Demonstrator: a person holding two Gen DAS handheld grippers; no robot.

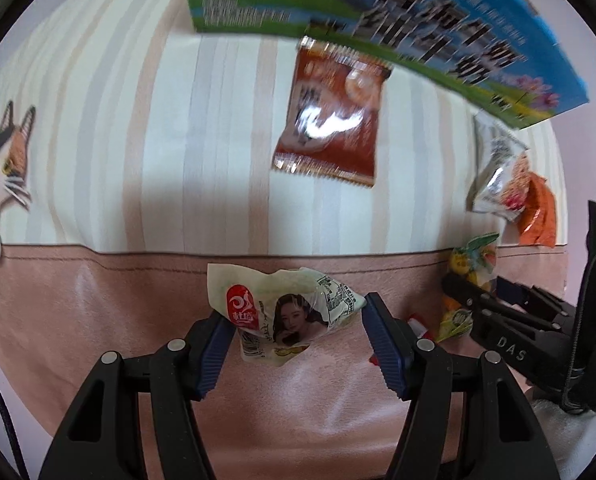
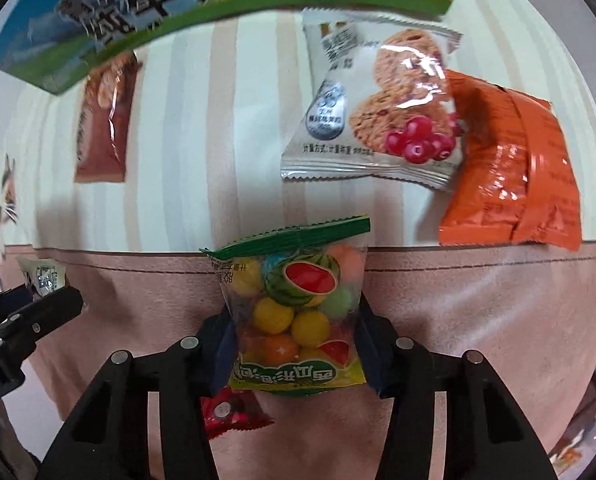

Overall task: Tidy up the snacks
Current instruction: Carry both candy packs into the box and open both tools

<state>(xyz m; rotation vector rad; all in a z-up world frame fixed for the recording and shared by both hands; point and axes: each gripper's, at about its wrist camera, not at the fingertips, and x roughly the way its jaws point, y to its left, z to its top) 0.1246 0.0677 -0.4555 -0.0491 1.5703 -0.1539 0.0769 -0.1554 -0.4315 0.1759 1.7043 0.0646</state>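
Snacks mostly unsorted: candy bag (image 2: 298, 312) clenched in right jaws, white packet (image 1: 282, 312) gripped in left jaws, both above desk (image 2: 477, 320); cookie pack (image 2: 377, 100), orange pack (image 2: 513, 168), brown pack (image 1: 329, 120) left beside box (image 2: 138, 12).

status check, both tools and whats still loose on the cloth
Left tool shut on white packet. Right tool shut on gumball bag. Cookie packet, orange packet loose.

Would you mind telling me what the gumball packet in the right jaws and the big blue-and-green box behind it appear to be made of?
The gumball packet looks like thin clear plastic film, glossy: the coloured balls show through, and its green top seam is crimped. The milk box looks like printed cardboard with a fairly matte finish: flat faces, straight folded edges, though blur leaves the coating uncertain.
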